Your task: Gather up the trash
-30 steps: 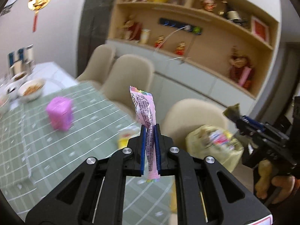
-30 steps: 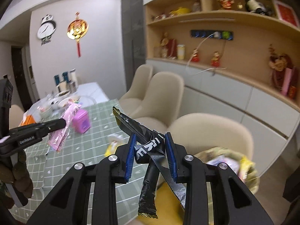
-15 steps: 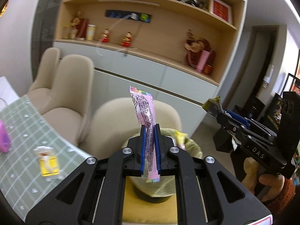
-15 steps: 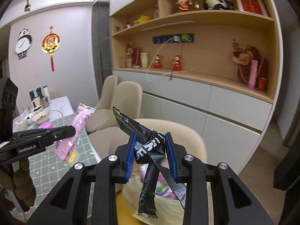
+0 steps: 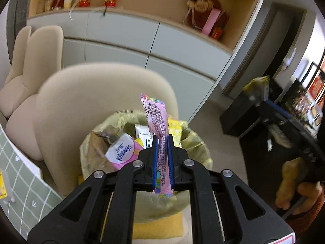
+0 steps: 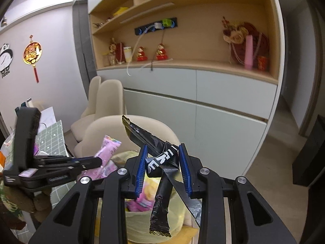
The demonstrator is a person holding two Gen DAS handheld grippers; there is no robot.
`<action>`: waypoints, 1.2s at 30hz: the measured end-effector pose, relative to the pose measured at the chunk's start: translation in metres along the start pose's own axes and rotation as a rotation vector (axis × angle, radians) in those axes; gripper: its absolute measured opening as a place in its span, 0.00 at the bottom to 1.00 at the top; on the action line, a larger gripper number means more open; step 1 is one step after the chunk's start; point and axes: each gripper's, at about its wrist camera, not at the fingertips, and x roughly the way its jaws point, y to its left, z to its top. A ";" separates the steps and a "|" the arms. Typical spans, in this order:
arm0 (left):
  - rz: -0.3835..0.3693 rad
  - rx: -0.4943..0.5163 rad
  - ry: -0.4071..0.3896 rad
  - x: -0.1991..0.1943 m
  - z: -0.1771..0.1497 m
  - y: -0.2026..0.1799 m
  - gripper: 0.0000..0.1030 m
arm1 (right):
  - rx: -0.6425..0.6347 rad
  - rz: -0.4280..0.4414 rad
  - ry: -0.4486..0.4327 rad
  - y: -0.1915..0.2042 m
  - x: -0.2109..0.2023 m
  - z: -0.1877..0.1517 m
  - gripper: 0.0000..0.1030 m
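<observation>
My left gripper [image 5: 161, 142] is shut on a pink snack wrapper [image 5: 156, 122] that stands upright between its blue pads, right above the trash bin [image 5: 195, 142] lined with a yellow-green bag. The bin holds a Kleenex pack [image 5: 121, 150] and several other wrappers. My right gripper [image 6: 162, 154] is shut on a crumpled black wrapper [image 6: 160, 162] whose tail hangs down over the same bin [image 6: 134, 217]. In the right wrist view the left gripper [image 6: 99, 161] reaches in from the left with the pink wrapper [image 6: 108, 148].
A beige chair [image 5: 87, 101] stands just behind the bin, with more beige chairs [image 5: 30, 57] to the left. The green checked table [image 5: 24, 183] edges in at lower left. Grey cabinets [image 6: 223, 105] and wooden shelves fill the back. A dark unit [image 5: 243, 113] sits right.
Both grippers swung from the table toward the bin, tilting downward. The bin has grown large under the left gripper. Each wrapper stays clamped as before.
</observation>
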 end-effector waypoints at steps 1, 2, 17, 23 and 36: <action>0.009 -0.002 0.024 0.010 0.000 0.000 0.08 | 0.005 -0.001 0.009 -0.004 0.003 -0.002 0.29; 0.027 -0.001 0.063 0.023 -0.001 0.001 0.08 | 0.009 -0.001 0.019 -0.010 0.008 -0.004 0.29; 0.069 0.029 0.172 0.069 -0.007 -0.006 0.17 | 0.040 0.033 0.098 -0.029 0.048 -0.019 0.29; 0.017 -0.050 0.120 0.034 -0.005 0.008 0.30 | 0.034 0.078 0.099 -0.017 0.058 -0.009 0.29; 0.186 -0.212 -0.088 -0.081 -0.032 0.064 0.42 | -0.133 0.324 0.233 0.082 0.116 -0.012 0.29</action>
